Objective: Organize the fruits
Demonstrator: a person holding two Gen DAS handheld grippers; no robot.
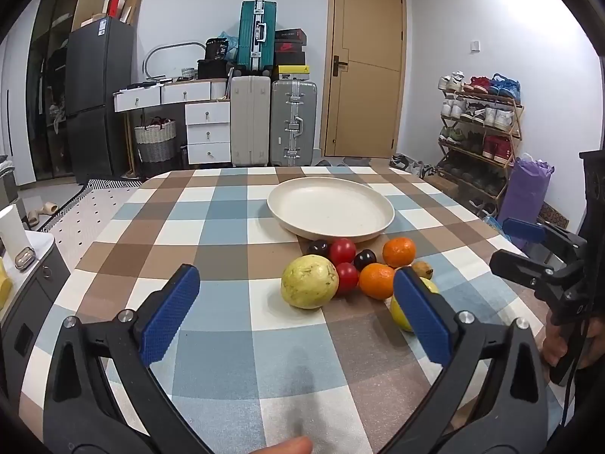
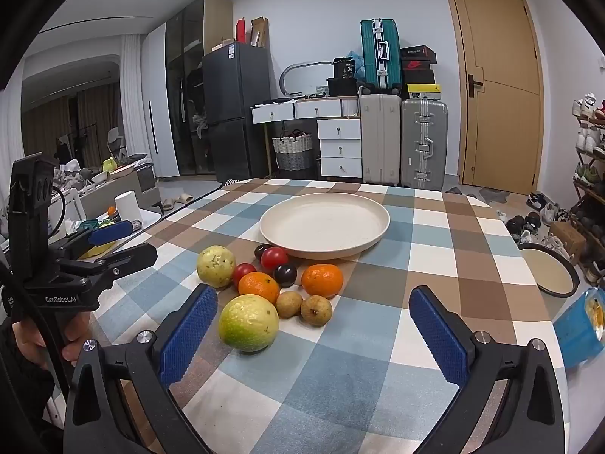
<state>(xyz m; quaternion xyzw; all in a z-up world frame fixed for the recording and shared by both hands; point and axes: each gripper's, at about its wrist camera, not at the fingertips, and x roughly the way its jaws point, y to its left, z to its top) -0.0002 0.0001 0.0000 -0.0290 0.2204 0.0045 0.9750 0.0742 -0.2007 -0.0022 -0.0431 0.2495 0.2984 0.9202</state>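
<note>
Nothing lifted yet: left tongs (image 1: 297, 304) and right tongs (image 2: 314, 325) both released, blue pads spread wide, empty, hovering low over the near part of the checked-cloth counter (image 2: 435, 234) and tilted down toward the fruit.

Fruit heaped loosely just near of the empty round cream plate (image 2: 324, 223), none on it. In the cluster: large yellow-green round guava (image 2: 248, 322) nearest the right tongs, second pale yellow guava (image 2: 216, 266) to the far left, two orange mandarins (image 2: 322, 280) in the middle, two red cherry tomatoes (image 2: 274, 257), two dark purple plums (image 2: 285, 274), two small brown longans (image 2: 316, 310) at the near right.

Probably the opening pick. To do it well:
- Start at the outside of the heap, likely the near guava; free space around it, least risk of nudging neighbours.
- Straddle the widest part, pads level on opposite sides, before clenching; round skin likely to slip out of a high or lopsided pinch.
- Clench gently, especially later on tomatoes and plums, likely soft.
- Lift straight up before carrying far to the plate; set down inside the rim, toward the far side, leaving room for the rest.
- Keep the idle tongs back from the heap; round fruit likely to roll across the smooth cloth.
</note>
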